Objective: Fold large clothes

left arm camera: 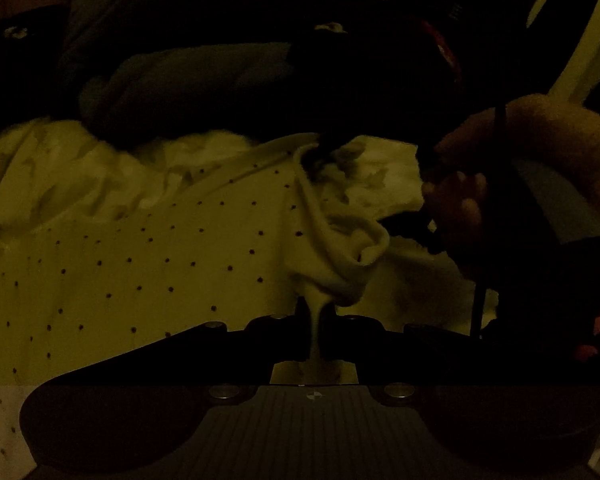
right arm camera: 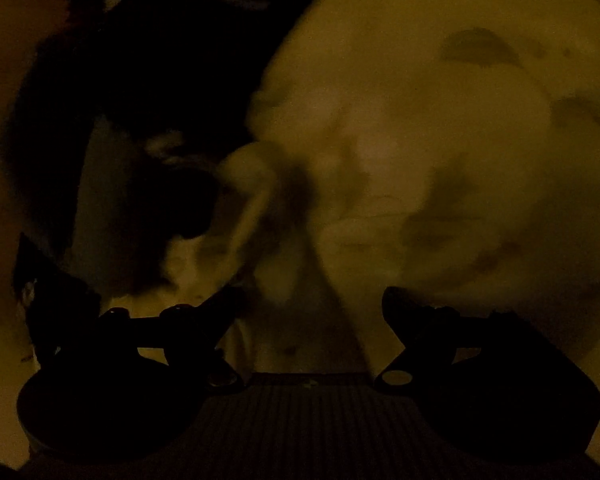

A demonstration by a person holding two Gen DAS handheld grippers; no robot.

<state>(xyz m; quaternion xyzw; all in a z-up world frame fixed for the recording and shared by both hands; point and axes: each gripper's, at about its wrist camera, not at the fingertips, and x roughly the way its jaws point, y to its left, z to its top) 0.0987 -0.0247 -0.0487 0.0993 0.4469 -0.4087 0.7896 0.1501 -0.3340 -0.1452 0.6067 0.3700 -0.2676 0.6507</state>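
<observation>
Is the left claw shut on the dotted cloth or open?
Shut: the left claw pinches a bunched fold of the pale dotted garment between its closed fingers.

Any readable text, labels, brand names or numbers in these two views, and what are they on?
None can be read.
The pale dotted garment carries only a dot pattern.
Pale marks on the dark clothes are too dim and blurred to read.
The right wrist view is too blurred for any text.

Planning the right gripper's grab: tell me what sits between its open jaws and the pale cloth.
Nothing visible does. The right gripper, jaws spread, faces the pale dotted garment directly. The left gripper is shut on a fold of it.
</observation>
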